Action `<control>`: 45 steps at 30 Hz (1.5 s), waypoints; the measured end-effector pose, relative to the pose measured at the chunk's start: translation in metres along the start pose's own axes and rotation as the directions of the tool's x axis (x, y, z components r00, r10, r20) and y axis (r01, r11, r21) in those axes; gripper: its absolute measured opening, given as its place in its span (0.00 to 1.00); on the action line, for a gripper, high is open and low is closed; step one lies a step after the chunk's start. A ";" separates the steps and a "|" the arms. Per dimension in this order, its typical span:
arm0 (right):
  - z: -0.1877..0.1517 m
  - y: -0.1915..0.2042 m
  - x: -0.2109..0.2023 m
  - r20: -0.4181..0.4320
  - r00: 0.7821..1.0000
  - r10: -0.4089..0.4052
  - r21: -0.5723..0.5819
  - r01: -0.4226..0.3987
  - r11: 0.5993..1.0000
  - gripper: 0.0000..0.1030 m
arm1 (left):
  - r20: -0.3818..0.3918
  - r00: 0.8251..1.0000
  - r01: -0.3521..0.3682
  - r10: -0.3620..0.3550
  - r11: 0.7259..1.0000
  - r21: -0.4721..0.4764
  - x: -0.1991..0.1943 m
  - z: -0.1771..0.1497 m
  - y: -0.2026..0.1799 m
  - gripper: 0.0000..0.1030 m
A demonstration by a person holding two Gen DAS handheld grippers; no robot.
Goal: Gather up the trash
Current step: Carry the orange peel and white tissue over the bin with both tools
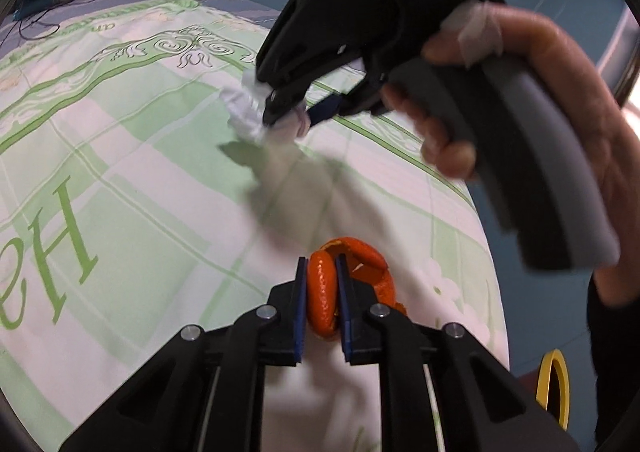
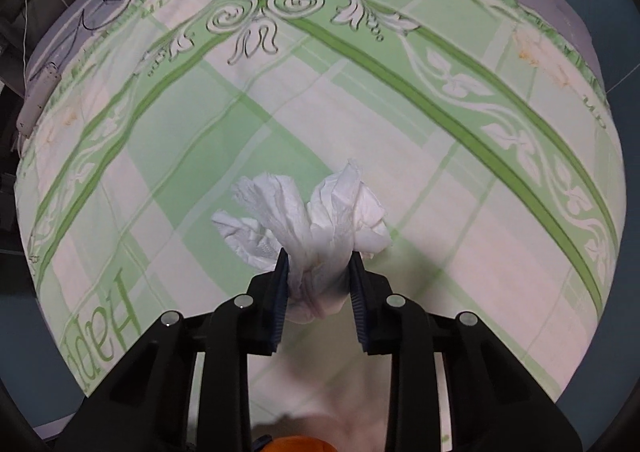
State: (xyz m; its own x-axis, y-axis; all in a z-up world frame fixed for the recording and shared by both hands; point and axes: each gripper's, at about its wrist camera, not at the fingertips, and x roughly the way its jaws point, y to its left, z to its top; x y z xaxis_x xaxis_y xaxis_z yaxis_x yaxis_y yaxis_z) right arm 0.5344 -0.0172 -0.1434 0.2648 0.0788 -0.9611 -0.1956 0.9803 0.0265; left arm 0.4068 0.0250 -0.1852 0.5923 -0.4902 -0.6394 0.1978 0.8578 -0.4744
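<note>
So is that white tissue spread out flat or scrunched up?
Scrunched up. The tissue is bunched into creased folds, pinched at its middle between the right tongs, with its loose ends fanning out above.

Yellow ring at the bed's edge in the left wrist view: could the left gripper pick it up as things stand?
Probably not yet: the left gripper is shut on the orange peel, so nothing is free for the yellow ring.

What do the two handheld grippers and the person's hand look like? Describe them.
Both grippers are matte black with silver pivot bolts and blue ribbed fingers. The right gripper has a grey handle and a green light on top. The hand wears a pale wrap on one finger; a dark sleeve shows.
</note>
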 end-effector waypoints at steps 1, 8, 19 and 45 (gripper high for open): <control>-0.002 -0.003 -0.010 0.013 1.000 0.009 0.008 -0.009 1.000 0.26 | 0.001 1.000 0.004 -0.004 1.000 0.009 -0.006 -0.003 -0.003 0.11; -0.031 -0.018 -0.074 0.120 0.991 0.067 0.031 -0.071 0.997 0.26 | 0.052 0.999 0.010 -0.015 0.996 0.086 -0.067 -0.015 -0.034 0.12; -0.165 -0.083 -0.171 0.334 0.938 0.088 0.115 -0.134 0.984 0.26 | 0.185 0.976 0.083 -0.119 0.978 0.191 -0.193 -0.044 -0.100 0.12; -0.481 -0.209 -0.283 0.562 0.795 -0.227 0.432 -0.047 0.901 0.26 | 0.211 0.942 0.144 -0.261 0.881 0.450 -0.254 -0.105 -0.261 0.12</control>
State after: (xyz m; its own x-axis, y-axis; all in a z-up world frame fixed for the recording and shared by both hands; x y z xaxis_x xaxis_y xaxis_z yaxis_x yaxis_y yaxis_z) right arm 0.0457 -0.3318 -0.0090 0.7857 -0.0585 -0.6158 0.2188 0.9574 0.1882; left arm 0.1229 -0.0902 0.0377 0.6707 -0.6534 -0.3510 0.6111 0.7550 -0.2378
